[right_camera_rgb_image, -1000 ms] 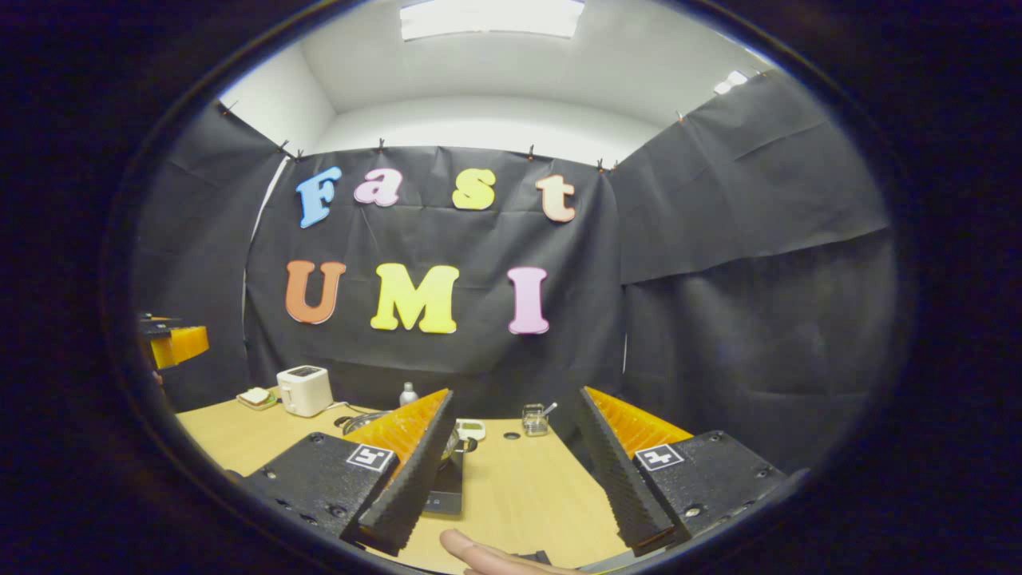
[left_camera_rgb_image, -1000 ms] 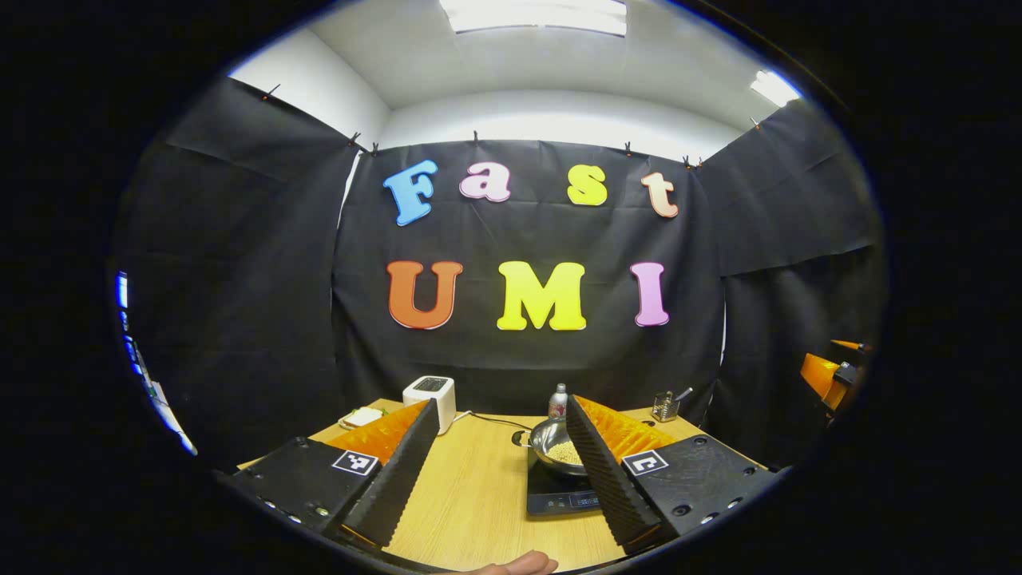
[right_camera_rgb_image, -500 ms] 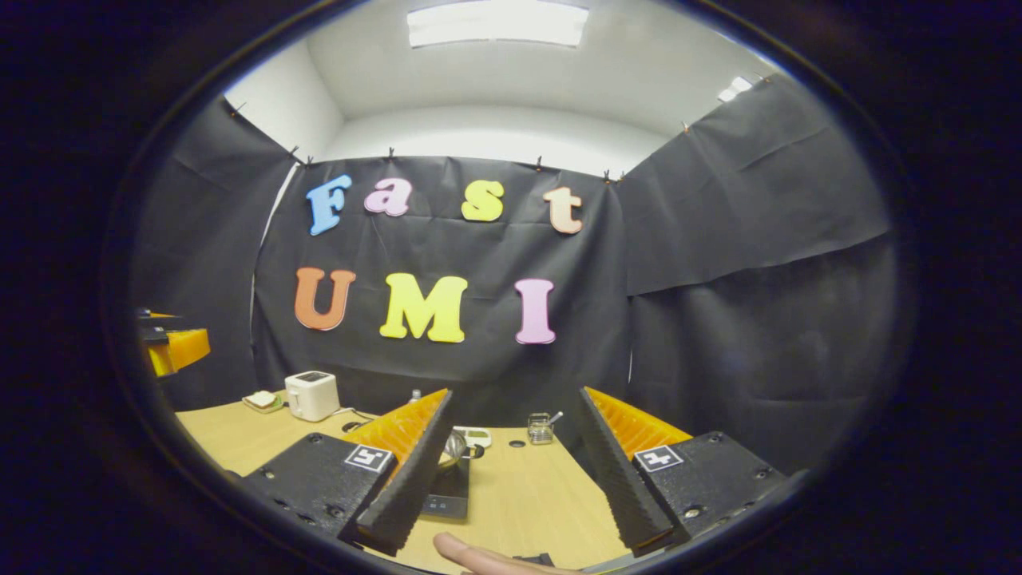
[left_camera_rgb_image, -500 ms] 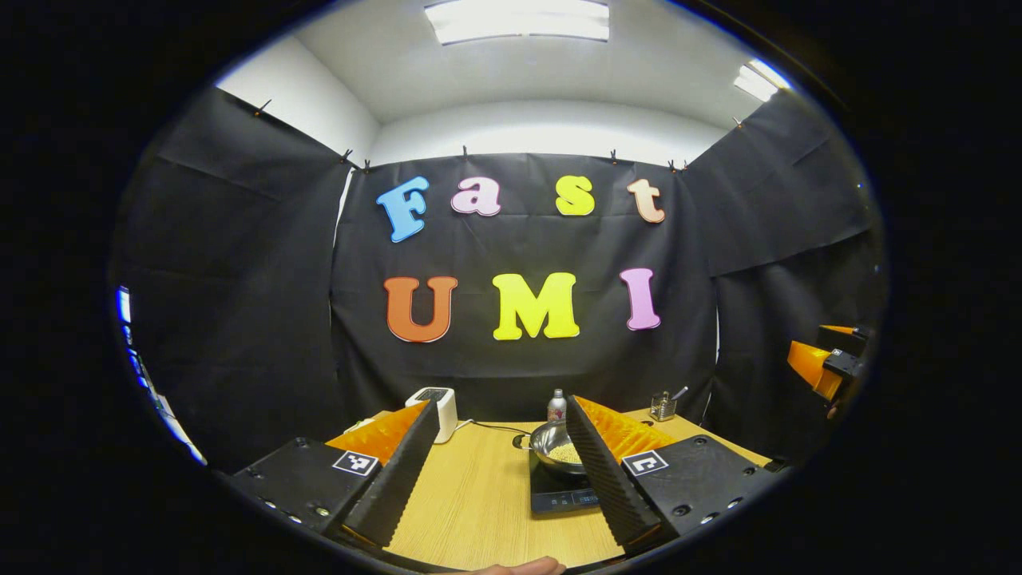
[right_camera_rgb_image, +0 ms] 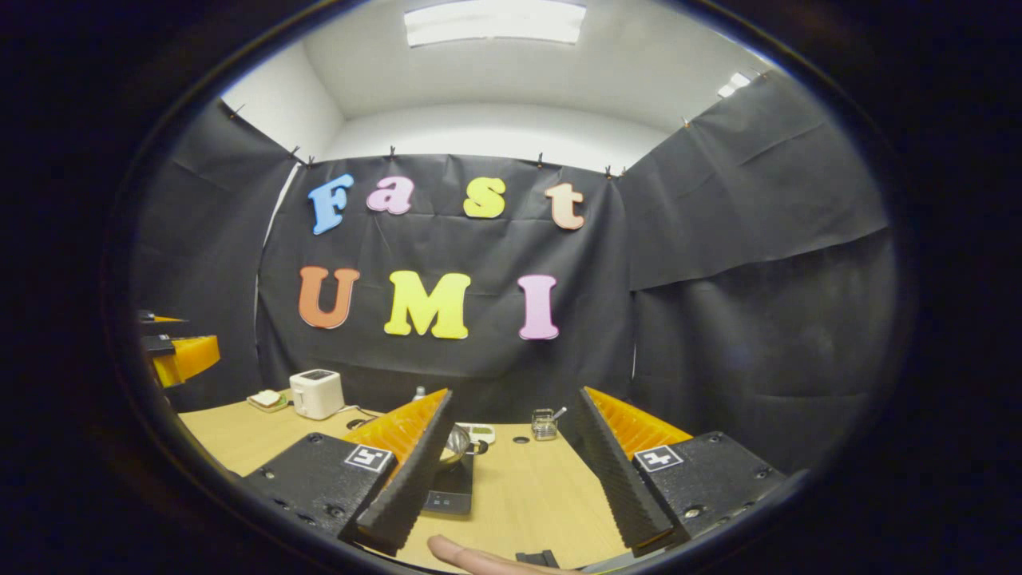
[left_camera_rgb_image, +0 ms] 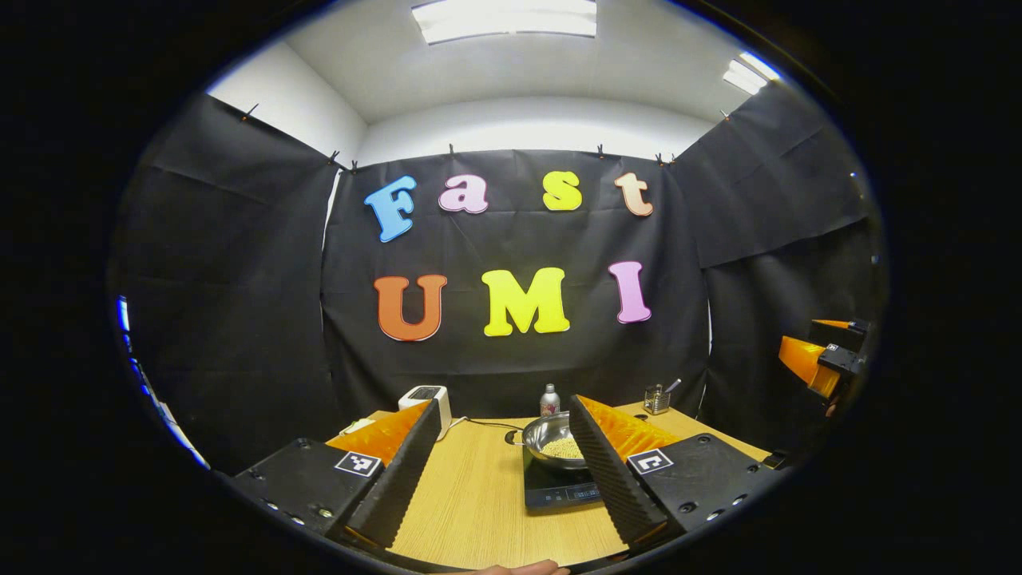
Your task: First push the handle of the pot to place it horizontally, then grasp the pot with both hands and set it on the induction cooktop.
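Fingers of the left gripper [left_camera_rgb_image: 503,471] stand wide apart over the wooden table [left_camera_rgb_image: 471,503], holding nothing and touching nothing. The right gripper [right_camera_rgb_image: 511,471] is spread just as wide and is equally empty; a fingertip [right_camera_rgb_image: 463,555] of the person shows at the bottom edge of its view.

The pot [left_camera_rgb_image: 551,439] — a shiny steel one with pale grains inside — sits on the black induction cooktop [left_camera_rgb_image: 555,493], partly hidden behind the left gripper's right finger. A small side handle sticks out on its left; which way its long axis lies cannot be made out.

Behind it stand a white toaster [left_camera_rgb_image: 425,398], a small bottle [left_camera_rgb_image: 549,399] and a glass jar [left_camera_rgb_image: 656,398].

Against a second ago, the left gripper view has drifted slightly, so pot and cooktop sit a little farther off — both grippers stay open, clear of the pot.
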Demonstrator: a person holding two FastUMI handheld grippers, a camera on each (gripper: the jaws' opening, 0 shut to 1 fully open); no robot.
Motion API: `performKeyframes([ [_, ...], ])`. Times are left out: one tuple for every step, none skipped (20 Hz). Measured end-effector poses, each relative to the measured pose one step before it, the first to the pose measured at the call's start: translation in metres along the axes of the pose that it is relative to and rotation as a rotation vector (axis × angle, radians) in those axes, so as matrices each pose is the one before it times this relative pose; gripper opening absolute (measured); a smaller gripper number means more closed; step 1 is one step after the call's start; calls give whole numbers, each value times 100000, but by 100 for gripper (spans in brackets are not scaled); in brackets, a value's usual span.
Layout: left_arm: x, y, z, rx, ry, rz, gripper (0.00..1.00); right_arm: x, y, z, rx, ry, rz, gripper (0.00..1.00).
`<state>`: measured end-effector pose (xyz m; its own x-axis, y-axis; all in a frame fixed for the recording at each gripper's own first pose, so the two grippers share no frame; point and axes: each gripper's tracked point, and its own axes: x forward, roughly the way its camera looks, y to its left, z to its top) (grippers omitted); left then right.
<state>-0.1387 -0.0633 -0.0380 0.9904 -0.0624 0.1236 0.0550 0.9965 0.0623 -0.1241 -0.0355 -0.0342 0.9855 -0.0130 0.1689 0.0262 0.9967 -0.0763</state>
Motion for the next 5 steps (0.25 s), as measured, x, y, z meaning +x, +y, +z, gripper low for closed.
performKeyframes([
  [-28,-8,75,-20,59,2,96,-63,102,-91,273,-3,405,94],
  [-106,-134,-2,96,17,-318,96,-14,78,14,118,105,360,94],
  [89,-86,-152,87,-135,-260,96,-104,-21,-136,22,58,283,94],
  [37,39,-68,144,-67,42,96,-141,4,-24,-107,-17,195,94],
  [55,270,168,-22,-499,724,96,49,-18,-40,-49,-103,15,94],
])
